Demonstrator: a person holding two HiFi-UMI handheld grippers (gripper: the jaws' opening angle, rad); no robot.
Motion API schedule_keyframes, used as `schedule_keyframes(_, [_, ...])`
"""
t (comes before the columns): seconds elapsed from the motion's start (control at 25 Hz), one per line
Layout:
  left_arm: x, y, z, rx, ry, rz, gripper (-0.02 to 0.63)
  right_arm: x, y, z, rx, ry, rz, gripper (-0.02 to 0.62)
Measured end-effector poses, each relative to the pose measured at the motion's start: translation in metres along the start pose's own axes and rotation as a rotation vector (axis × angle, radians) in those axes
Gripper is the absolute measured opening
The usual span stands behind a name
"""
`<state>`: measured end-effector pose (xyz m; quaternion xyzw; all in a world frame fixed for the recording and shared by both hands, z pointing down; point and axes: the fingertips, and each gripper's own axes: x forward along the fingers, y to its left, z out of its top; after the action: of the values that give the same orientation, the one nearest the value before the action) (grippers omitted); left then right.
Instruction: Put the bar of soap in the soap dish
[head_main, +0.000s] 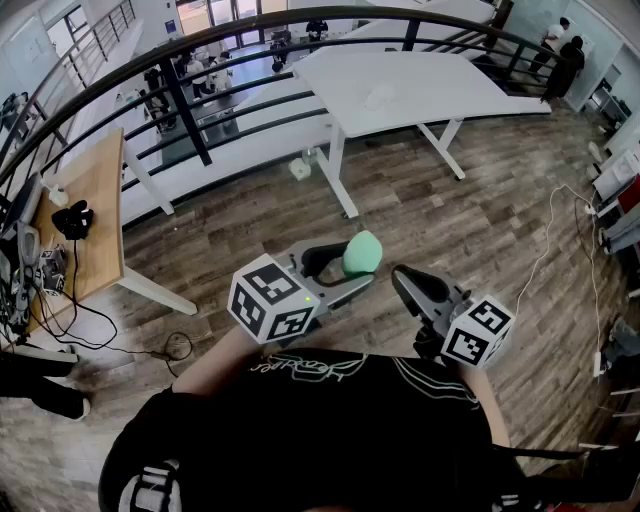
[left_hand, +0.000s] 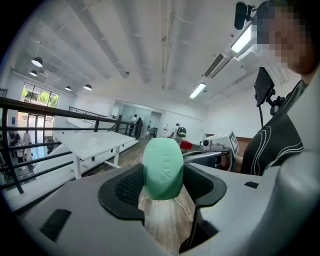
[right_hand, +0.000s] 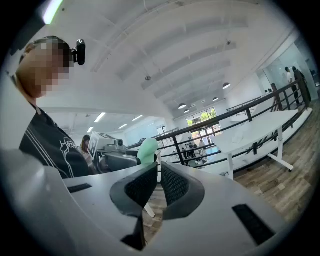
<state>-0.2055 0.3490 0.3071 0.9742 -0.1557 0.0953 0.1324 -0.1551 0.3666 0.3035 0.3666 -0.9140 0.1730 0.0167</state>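
My left gripper (head_main: 345, 265) is shut on a pale green oval bar of soap (head_main: 362, 253), held in the air above the wood floor. In the left gripper view the soap (left_hand: 162, 167) stands on end between the two black pads, its upper part sticking out past them. My right gripper (head_main: 403, 277) hovers just right of the soap, apart from it. Its pads (right_hand: 175, 184) stand almost together with nothing between them. From the right gripper view the soap (right_hand: 147, 150) shows beyond them in the left gripper (right_hand: 122, 161). A small pale object (head_main: 380, 97) lies on the white table; I cannot tell what it is.
A white table (head_main: 430, 100) stands ahead across the wood floor. A black railing (head_main: 200, 95) curves along the far side. At the left is a wooden desk (head_main: 95, 200) with cables and devices. People (head_main: 568, 55) stand far off at the upper right.
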Motion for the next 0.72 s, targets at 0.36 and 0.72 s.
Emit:
schedule_keyframes(0.36, [0.001, 0.005, -0.004, -0.006, 0.01, -0.001, 0.258, 0.006, -0.002, -0.005, 0.022, 0.005, 0.009, 0.029])
schedule_keyframes(0.72, [0.003, 0.014, -0.006, -0.015, 0.014, 0.009, 0.258, 0.011, -0.009, -0.007, 0.064, -0.008, 0.017, 0.029])
